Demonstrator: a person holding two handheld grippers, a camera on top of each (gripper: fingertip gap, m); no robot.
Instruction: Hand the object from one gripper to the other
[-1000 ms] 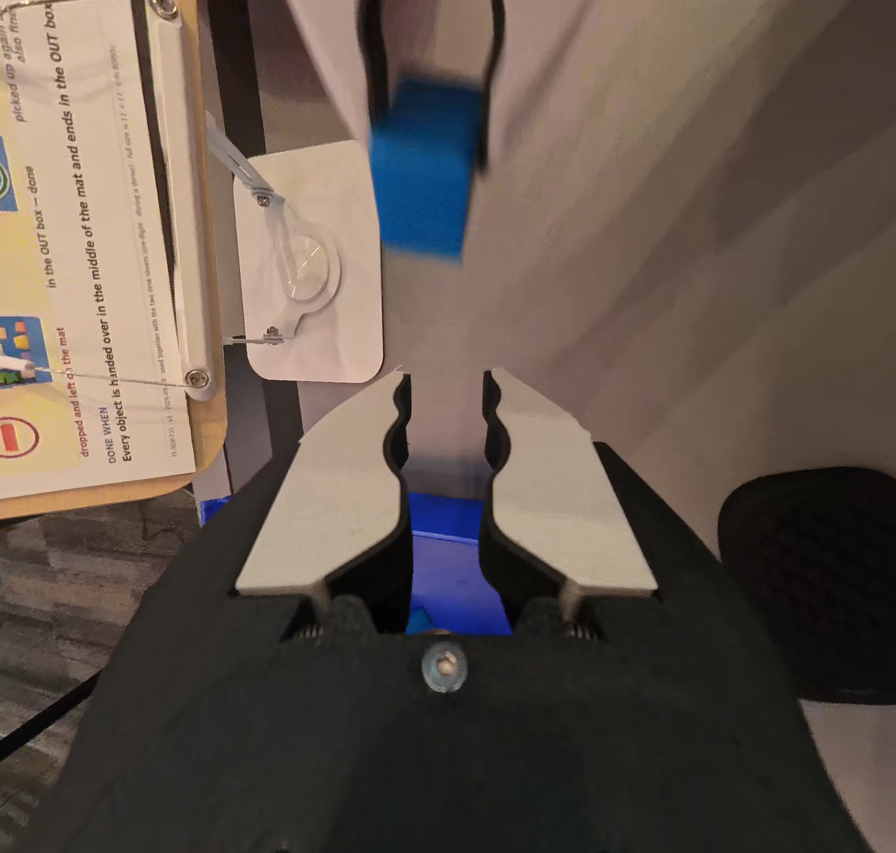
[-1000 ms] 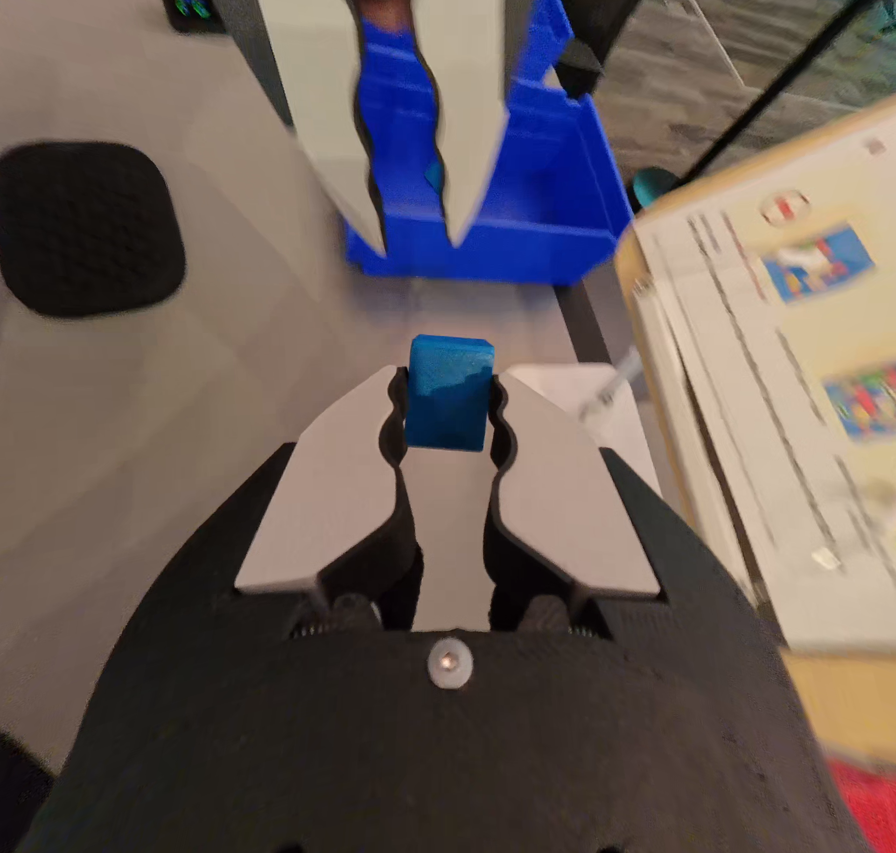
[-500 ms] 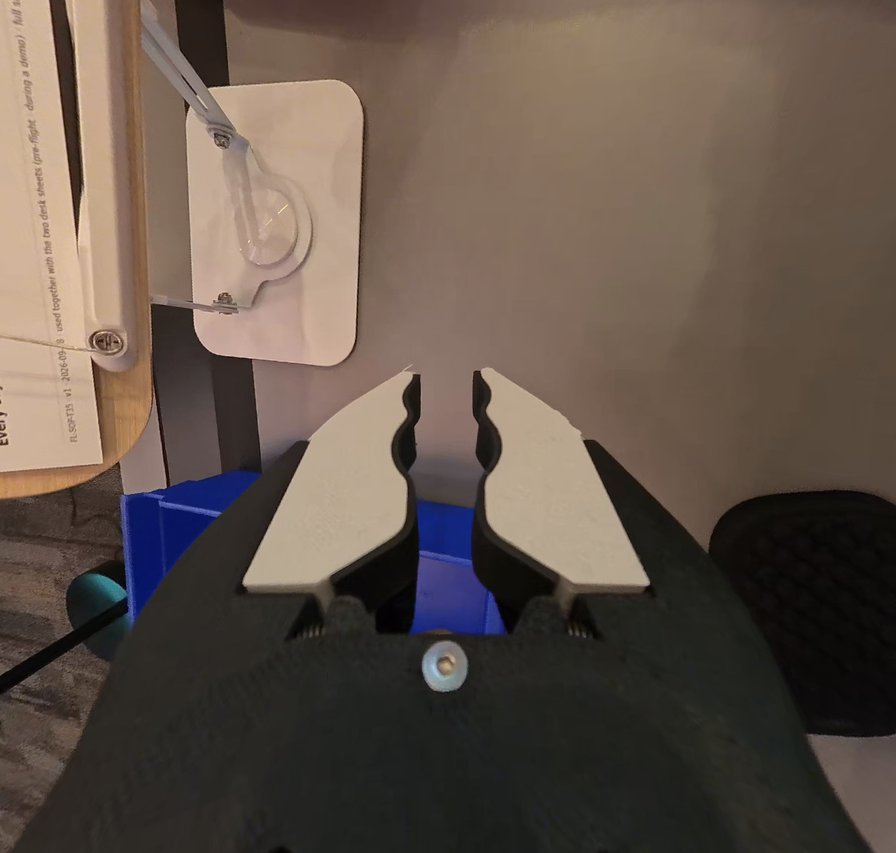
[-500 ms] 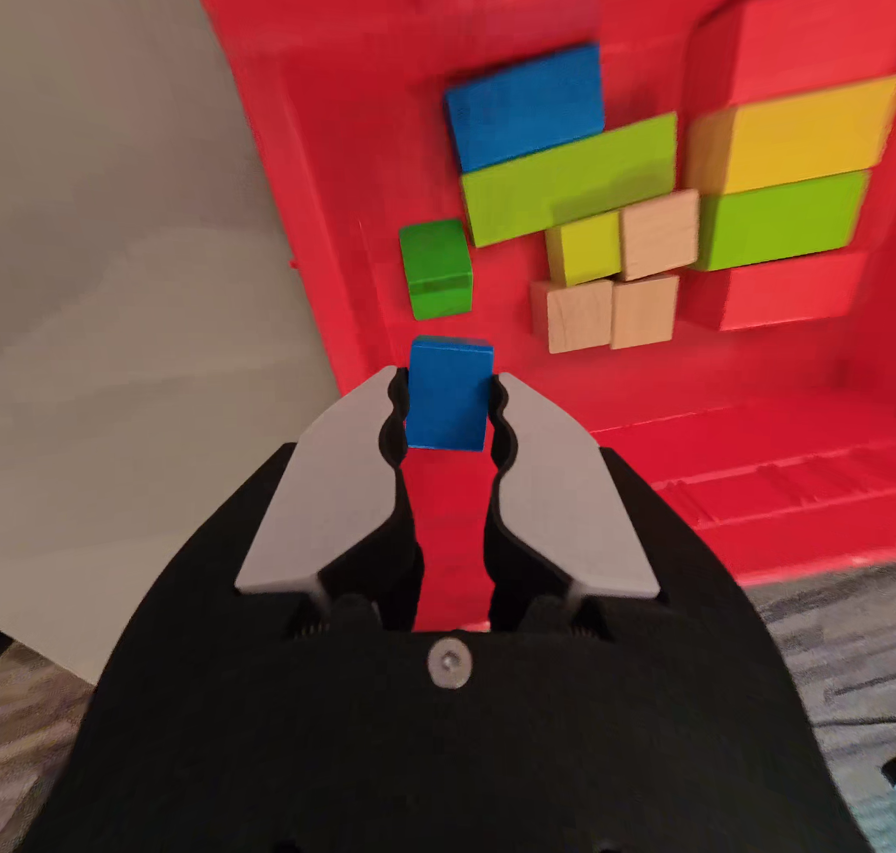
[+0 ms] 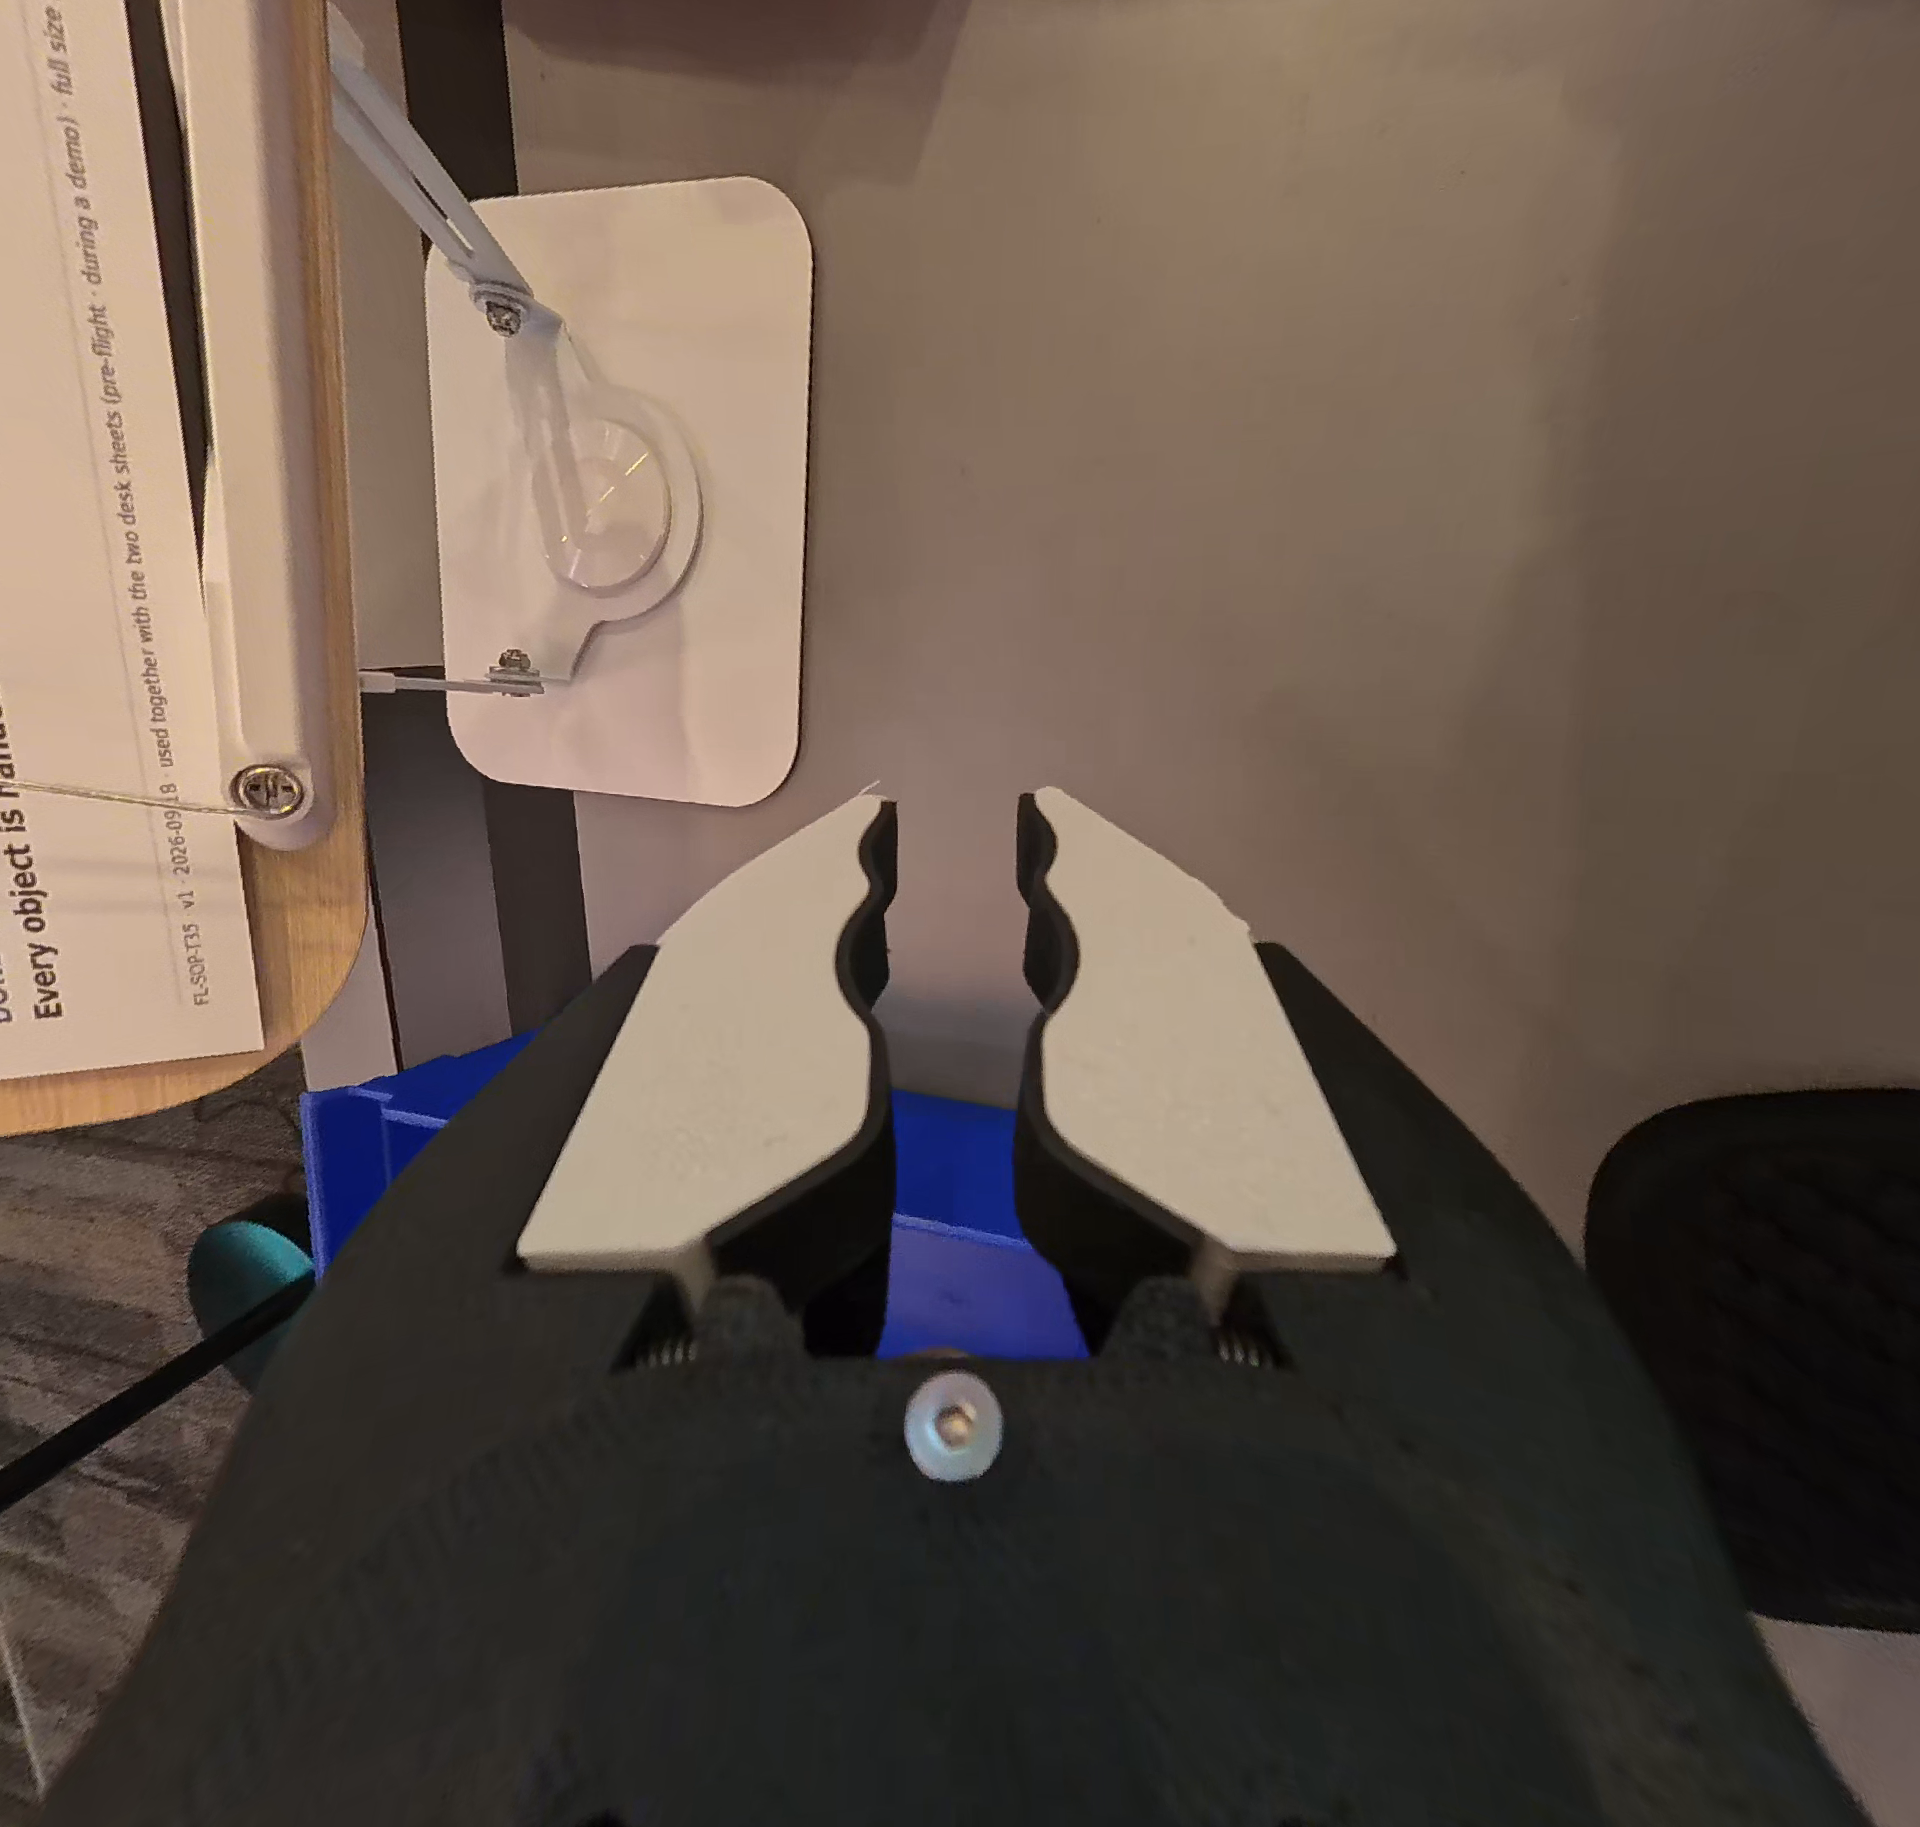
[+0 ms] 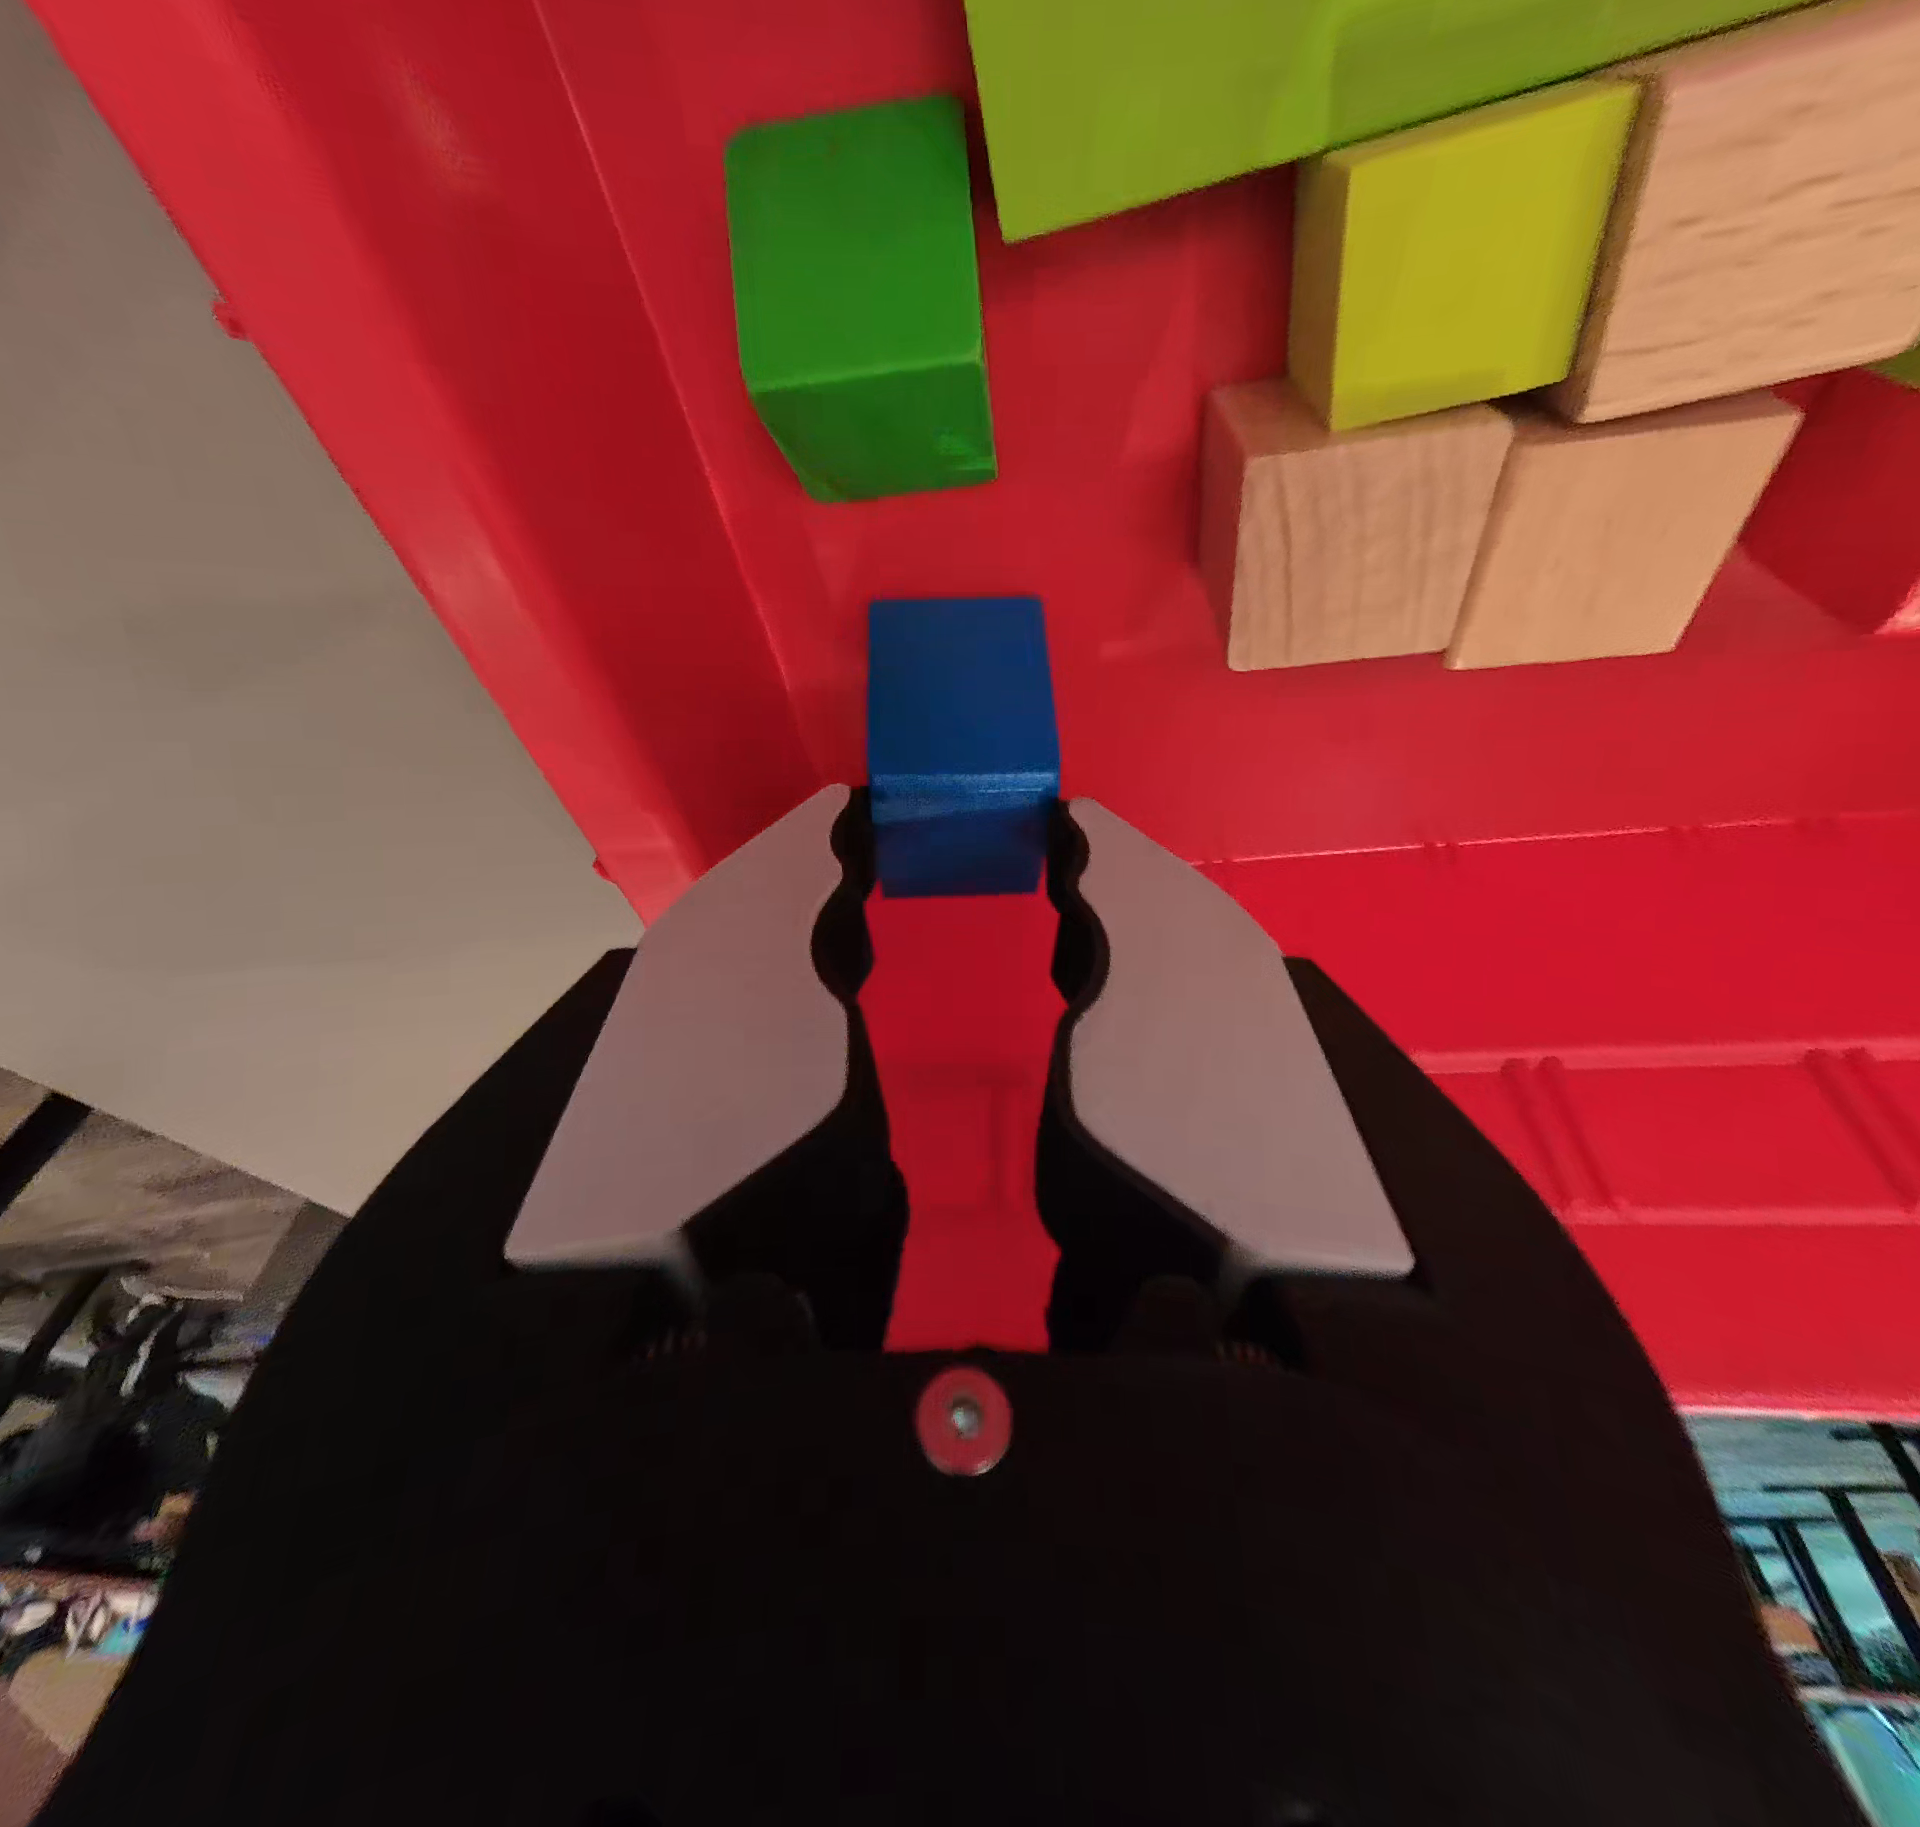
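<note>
Printed text: one carrier only.
A white printed sheet (image 5: 94,489) on the wooden clipboard (image 5: 322,572), left of the white plate (image 5: 623,489), bears black lines of writing and a small code line along its edge.

The left gripper (image 5: 956,811) points forward and a little down over the grey tabletop, near its left edge. Its two pale fingers (image 5: 758,1029) stand apart with a narrow gap, and nothing is between the black pads. The right gripper (image 6: 956,821) points down into a red bin. Its fingers (image 6: 717,1039) stand a little wider, and both pads press on the sides of a small blue block (image 6: 958,738), which sticks out beyond the fingertips.
</note>
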